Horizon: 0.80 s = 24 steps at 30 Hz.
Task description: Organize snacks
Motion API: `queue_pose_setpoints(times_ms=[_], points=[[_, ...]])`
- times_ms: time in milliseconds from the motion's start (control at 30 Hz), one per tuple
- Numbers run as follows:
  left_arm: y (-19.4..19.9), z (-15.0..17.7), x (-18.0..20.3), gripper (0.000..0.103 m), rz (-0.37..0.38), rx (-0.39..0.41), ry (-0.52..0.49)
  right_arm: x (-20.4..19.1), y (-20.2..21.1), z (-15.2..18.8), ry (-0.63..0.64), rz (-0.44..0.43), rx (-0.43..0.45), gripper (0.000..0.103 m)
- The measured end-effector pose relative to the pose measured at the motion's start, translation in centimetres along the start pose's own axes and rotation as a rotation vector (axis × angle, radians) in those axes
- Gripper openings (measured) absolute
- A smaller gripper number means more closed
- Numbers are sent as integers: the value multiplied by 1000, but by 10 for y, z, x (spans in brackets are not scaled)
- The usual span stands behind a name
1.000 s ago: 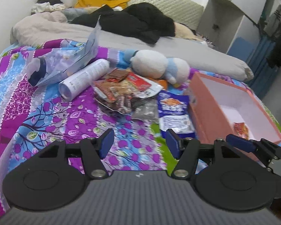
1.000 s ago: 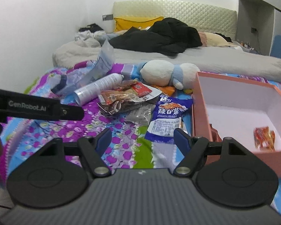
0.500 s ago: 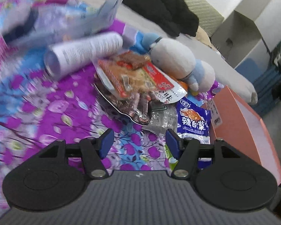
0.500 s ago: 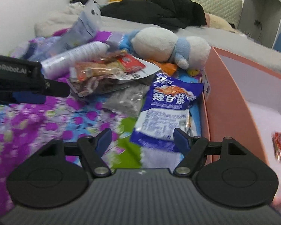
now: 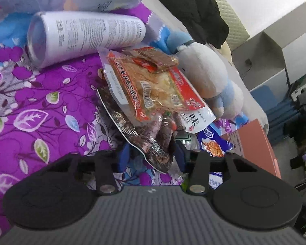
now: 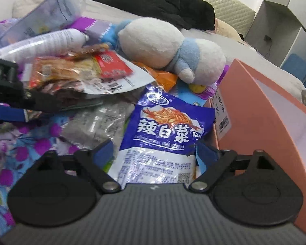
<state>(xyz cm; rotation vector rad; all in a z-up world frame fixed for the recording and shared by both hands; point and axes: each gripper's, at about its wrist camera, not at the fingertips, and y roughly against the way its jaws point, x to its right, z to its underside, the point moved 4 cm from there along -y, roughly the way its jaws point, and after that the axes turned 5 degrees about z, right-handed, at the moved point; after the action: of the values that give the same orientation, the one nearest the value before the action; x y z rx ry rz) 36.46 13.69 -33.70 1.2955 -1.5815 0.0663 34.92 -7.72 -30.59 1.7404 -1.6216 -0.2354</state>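
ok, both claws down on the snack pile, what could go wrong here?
1. The left claw is closing on the dark snack packet, which lies under the orange packet; lifting may drag that along.
2. The right claw is opening around the blue bag, close to the pink box wall; a finger could catch it.

Floral bedspread (image 5: 40,102) under snack packets (image 6: 165,130), white can (image 5: 85,34), plush toy (image 6: 165,45).
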Motion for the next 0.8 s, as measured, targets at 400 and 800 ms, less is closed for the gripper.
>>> queue_pose_setpoints(times_ms=[400,800], points=[[6,2,2,19,26,36,-5,10,-4,0,-70,-129,-87,81],[46,34,14,14,-2,6,-13,11,39,18,-31,-181,-113,60]])
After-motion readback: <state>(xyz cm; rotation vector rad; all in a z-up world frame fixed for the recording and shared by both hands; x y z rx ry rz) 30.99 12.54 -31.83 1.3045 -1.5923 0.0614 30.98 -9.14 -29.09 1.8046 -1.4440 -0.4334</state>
